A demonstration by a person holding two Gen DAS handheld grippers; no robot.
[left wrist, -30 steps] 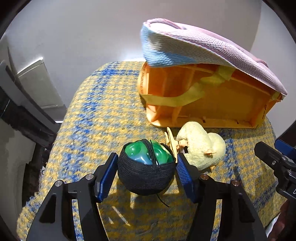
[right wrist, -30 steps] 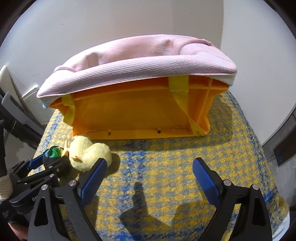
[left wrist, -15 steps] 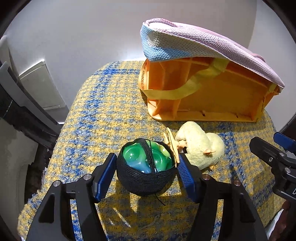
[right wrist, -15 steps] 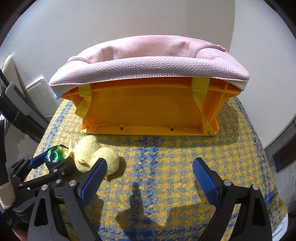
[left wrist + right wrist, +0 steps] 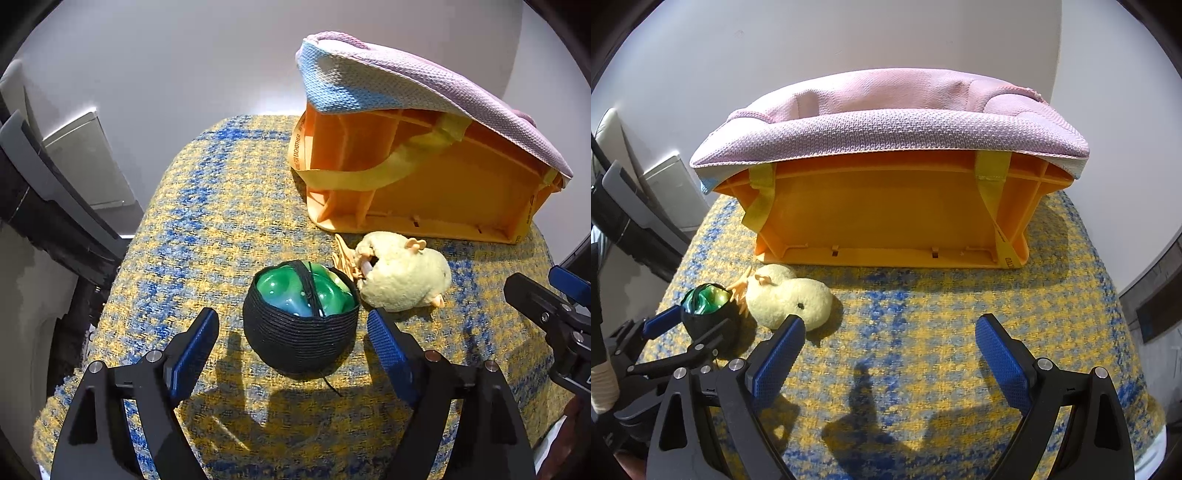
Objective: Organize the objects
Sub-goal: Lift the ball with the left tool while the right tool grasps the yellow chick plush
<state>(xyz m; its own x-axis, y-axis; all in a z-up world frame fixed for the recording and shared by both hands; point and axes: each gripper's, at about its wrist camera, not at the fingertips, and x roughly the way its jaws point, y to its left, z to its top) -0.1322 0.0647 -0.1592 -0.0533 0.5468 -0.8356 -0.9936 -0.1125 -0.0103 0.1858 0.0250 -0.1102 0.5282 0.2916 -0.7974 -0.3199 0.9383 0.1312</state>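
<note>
The black woven basket (image 5: 300,332) holding glossy green pods (image 5: 301,290) sits on the yellow-and-blue checked cloth surface (image 5: 207,221), toward its near left part, with a thin black cord across its mouth. The left gripper (image 5: 293,334) is spread wide around it, a blue pad on either side with a clear gap to the basket wall, so nothing is pinched. Just beside the basket, on its right, lies a pale yellow plush chick (image 5: 402,275), its orange feet (image 5: 343,258) touching the basket rim. Behind the chick, near the far edge, stands an orange plastic crate (image 5: 886,218) with yellow straps, draped on top with a pink and blue knitted cloth (image 5: 886,122). The right gripper (image 5: 888,341) hangs spread over bare cloth in front of the crate, its left pad near the chick, gripping nothing.
</note>
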